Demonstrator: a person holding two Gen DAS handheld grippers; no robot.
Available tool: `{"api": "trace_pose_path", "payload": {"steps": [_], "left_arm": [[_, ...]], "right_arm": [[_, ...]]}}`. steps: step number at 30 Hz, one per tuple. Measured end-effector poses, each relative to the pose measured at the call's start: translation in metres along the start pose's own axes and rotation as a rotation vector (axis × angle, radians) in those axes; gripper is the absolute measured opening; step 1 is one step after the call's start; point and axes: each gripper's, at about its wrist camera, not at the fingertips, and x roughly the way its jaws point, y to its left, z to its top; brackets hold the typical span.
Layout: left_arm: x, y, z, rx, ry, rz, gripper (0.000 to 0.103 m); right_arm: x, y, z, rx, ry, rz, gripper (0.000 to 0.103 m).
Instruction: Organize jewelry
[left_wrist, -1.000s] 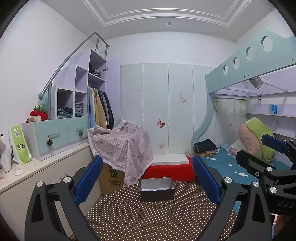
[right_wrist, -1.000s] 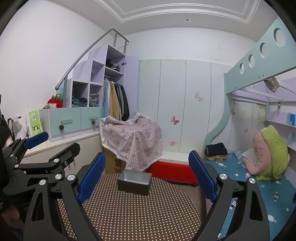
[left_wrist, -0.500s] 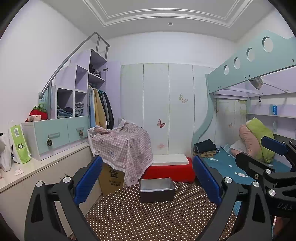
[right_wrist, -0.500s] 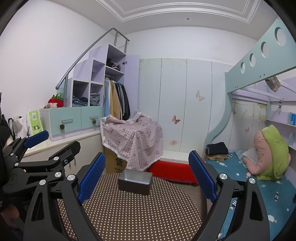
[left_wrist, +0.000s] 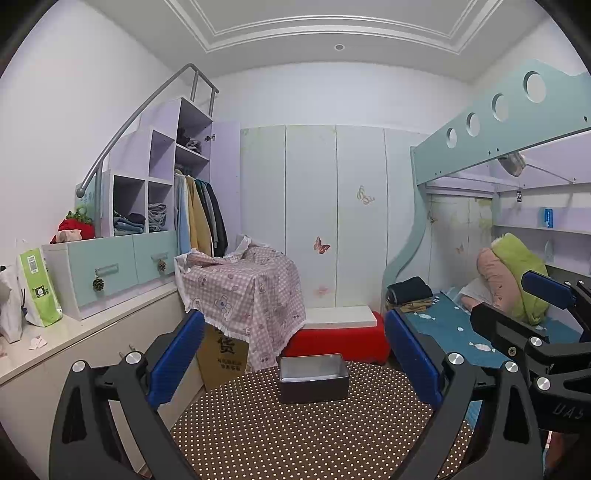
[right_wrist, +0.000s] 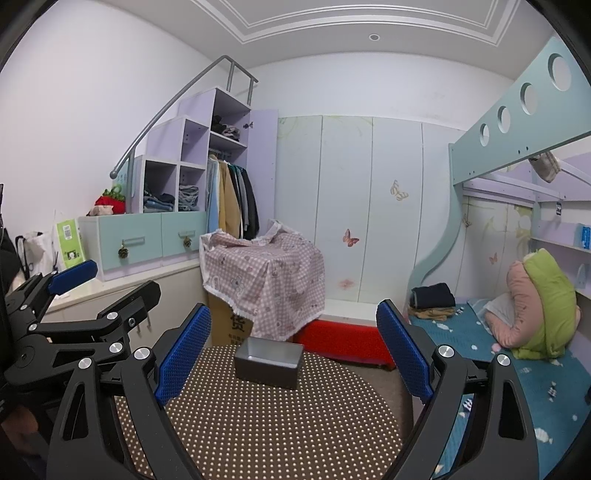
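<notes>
A grey metal box (left_wrist: 313, 376) stands open-topped at the far side of a round brown table with white dots (left_wrist: 295, 435); it also shows in the right wrist view (right_wrist: 268, 361). No jewelry is visible. My left gripper (left_wrist: 295, 354) is open and empty, held above the table's near side. My right gripper (right_wrist: 293, 347) is open and empty beside it. Each gripper shows in the other's view, the right one (left_wrist: 532, 317) at the right edge and the left one (right_wrist: 99, 288) at the left edge.
Behind the table stand a cardboard box (left_wrist: 225, 350) under a pink checked cloth (left_wrist: 243, 284) and a red bench (left_wrist: 340, 339). A white counter (left_wrist: 55, 339) runs along the left. A bed with a blue sheet (right_wrist: 509, 369) lies at the right.
Both grippers have barely moved; the views have shifted very slightly. Nothing was taken hold of or let go.
</notes>
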Motion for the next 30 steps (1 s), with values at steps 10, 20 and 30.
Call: {"api": "trace_pose_path", "payload": {"steps": [10,20,30], "left_arm": [[0.0054,0.0008,-0.0014,-0.004,0.007,-0.008,0.095],[0.0061,0.0001,-0.0027,-0.001,0.007,-0.004,0.095],[0.0062,0.0010,-0.0032,0.000,0.006,-0.003,0.095]], "right_arm": [[0.0021,-0.0021,-0.0008,0.000,0.002,-0.002,0.088],[0.0032,-0.0031,-0.0012,0.000,0.003,-0.002,0.088],[0.0032,-0.0035,-0.0010,0.000,0.004,-0.001,0.088]]}}
